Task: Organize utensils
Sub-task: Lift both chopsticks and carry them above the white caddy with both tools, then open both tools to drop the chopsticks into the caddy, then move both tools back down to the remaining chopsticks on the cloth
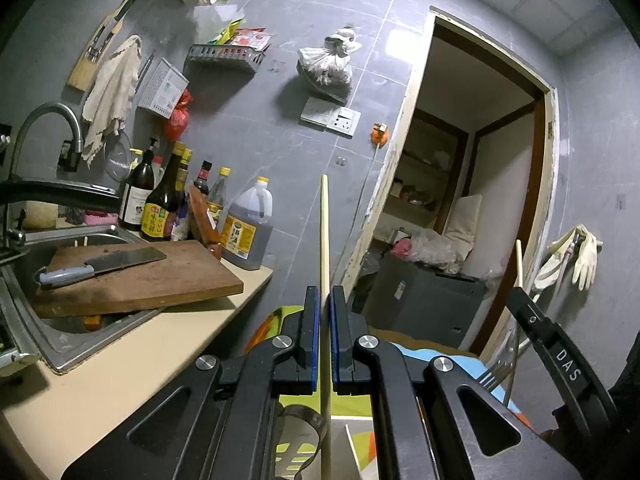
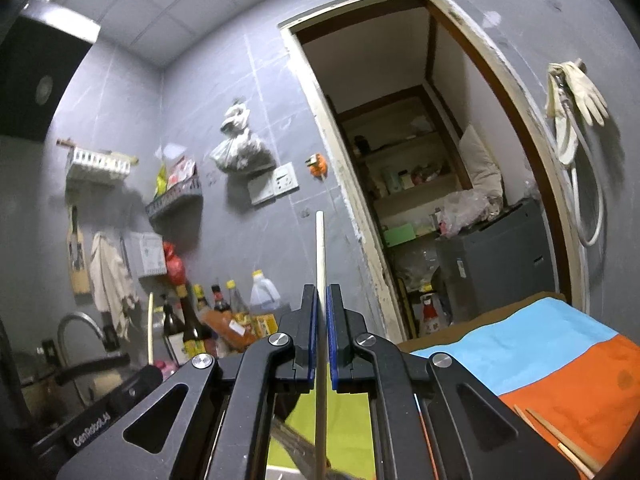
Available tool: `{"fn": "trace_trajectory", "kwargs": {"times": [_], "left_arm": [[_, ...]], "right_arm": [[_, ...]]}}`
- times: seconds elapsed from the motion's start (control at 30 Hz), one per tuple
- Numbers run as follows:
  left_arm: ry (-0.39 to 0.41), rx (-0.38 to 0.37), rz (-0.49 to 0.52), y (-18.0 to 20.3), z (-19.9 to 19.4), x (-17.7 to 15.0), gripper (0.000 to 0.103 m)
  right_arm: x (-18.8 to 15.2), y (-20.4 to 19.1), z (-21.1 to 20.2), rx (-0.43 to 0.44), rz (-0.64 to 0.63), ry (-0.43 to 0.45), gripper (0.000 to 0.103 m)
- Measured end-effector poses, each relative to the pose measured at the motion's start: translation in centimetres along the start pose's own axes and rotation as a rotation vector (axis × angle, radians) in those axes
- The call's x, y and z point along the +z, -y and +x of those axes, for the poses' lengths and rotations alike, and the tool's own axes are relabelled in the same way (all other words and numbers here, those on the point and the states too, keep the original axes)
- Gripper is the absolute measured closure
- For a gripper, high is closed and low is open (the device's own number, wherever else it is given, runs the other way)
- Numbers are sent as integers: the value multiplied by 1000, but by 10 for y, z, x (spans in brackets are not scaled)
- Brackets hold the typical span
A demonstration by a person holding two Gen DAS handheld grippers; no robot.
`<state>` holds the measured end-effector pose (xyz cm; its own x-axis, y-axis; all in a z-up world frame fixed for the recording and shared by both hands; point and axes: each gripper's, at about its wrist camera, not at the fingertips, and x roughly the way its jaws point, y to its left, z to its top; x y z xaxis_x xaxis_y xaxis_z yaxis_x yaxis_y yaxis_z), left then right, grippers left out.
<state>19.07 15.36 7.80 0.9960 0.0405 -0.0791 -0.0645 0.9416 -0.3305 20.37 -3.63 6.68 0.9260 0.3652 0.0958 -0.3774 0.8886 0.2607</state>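
Item 1: left gripper [image 1: 324,336], fingers closed on one pale chopstick [image 1: 324,240], held upright; stick runs up past the fingertips and down below them. Item 2: right gripper [image 2: 322,336], fingers closed on a second chopstick [image 2: 320,256], same upright pose, tip above the fingertips, lower end out of frame under the fingers. Both point level toward the grey tiled wall & doorway. Item 3: under the fingers, partly hidden, a cloth in green, blue and orange panels [image 2: 560,360] on a bench; a shiny metal piece shows directly below the left fingers, prob. a container rim but can't tell. Item 4: two more loose chopsticks [image 2: 560,436] lying on the orange panel, low and right of the right fingers, well apart from them. Item 5: left of the left fingers, sink [image 1: 60,336] with cutting board [image 1: 132,276] & cleaver [image 1: 104,266] across it; sauce bottles [image 1: 160,200] behind, not task items. Step in hand, by judgement: transport/placing phase, one stick per gripper, neither yet set down. Next move calls for: lining each stick's lower end over the holder or target spot below the fingers, lowering straight, then opening the fingers; risk is a thin stick pivoting in the pads or tipping on release. Remaining: loose pair on cloth yet to collect.
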Motion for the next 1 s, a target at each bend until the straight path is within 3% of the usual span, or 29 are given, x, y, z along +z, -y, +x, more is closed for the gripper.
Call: {"fn": "trace_trajectory", "kwargs": {"times": [0.27,0.6,0.7,0.77,1.0], "left_arm": [[-21,-5,57,6,-9,-14,100],[-101,22,146,19,-14,-28,99],[-111,9,134,18,-18,-27,99],[-113,3,126,18,-20,-25,97],[-111,-31,102,27,-33,-12,77]], "right_arm": [[-7,1,-9,39,-52,-92,97],[-9,7,-17,107,-89,-192,96],[-7,8,-20,116,-93,-203,90],[-4,10,-23,125,-92,-202,81],[14,19,-37,122,-106,-175,75]]}}
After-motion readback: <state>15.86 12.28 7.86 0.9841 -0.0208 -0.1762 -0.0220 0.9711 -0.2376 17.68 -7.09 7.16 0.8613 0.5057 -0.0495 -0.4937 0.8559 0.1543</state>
